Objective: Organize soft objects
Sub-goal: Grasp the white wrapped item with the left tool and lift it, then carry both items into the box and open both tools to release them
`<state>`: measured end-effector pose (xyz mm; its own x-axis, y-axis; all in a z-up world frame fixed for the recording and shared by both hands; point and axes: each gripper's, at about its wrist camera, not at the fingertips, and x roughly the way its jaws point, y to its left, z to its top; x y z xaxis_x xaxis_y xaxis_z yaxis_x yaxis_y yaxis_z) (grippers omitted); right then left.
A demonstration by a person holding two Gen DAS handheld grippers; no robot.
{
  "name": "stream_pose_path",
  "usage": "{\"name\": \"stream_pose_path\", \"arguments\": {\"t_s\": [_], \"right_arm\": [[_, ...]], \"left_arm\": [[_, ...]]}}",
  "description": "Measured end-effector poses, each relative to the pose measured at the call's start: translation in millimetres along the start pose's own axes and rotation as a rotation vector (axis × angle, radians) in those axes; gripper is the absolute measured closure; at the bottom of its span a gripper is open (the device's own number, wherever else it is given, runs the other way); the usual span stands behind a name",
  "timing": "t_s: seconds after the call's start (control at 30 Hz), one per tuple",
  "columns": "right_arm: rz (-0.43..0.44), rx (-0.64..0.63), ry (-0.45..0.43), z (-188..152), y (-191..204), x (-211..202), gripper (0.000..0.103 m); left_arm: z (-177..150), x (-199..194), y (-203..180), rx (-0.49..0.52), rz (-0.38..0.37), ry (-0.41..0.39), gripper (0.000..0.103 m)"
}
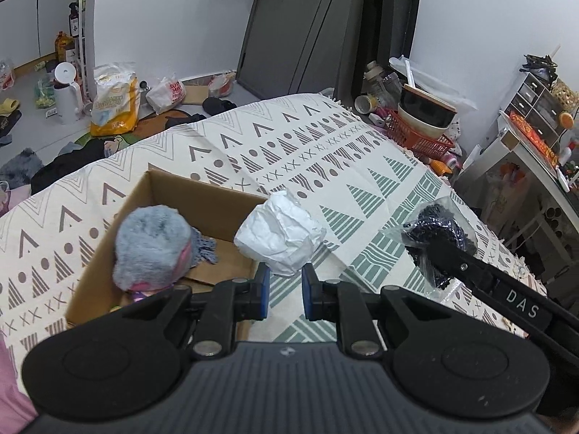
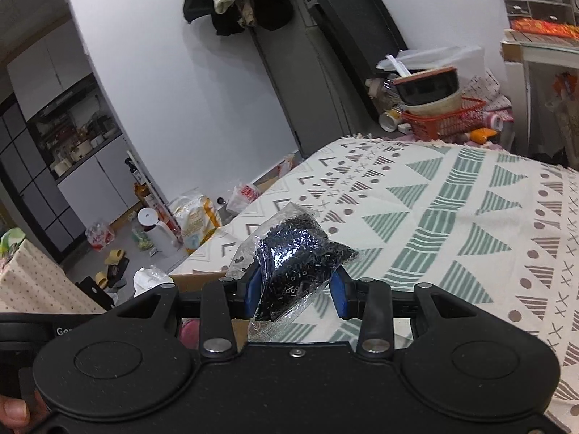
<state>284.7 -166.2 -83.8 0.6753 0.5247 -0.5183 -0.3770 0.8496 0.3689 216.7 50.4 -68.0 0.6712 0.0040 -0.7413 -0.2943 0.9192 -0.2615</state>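
My left gripper pinches the lower edge of a crumpled white bundle, which hangs over the right wall of an open cardboard box. Inside the box lie a grey fluffy item with a pink band and a grey-blue knitted piece. My right gripper is shut on a clear bag of small black beads, held above the patterned tablecloth. In the left wrist view the bag of beads hangs to the right of the box.
A red basket with stacked bowls and jars stands at the table's far corner. Shelves and drawers crowd the right side. Bags, a white kettle and slippers litter the floor at the left.
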Motion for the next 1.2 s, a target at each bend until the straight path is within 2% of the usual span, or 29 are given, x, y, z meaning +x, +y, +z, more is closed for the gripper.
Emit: {"name": "stream_pose_path", "arguments": {"t_s": [0.43, 0.8, 1.2], "right_arm": [[0.011, -0.047, 0.025, -12, 33, 14, 0.065], [0.073, -0.020, 0.096, -22, 60, 44, 0.065], [0.097, -0.060, 0.153, -28, 89, 71, 0.062]], "left_arm": [[6, 3, 46, -0.017, -0.033, 0.043, 0.086], [-11, 41, 71, -0.075, -0.020, 0.173, 0.083], [4, 42, 112, -0.125, 0.007, 0.173, 0.080]]}}
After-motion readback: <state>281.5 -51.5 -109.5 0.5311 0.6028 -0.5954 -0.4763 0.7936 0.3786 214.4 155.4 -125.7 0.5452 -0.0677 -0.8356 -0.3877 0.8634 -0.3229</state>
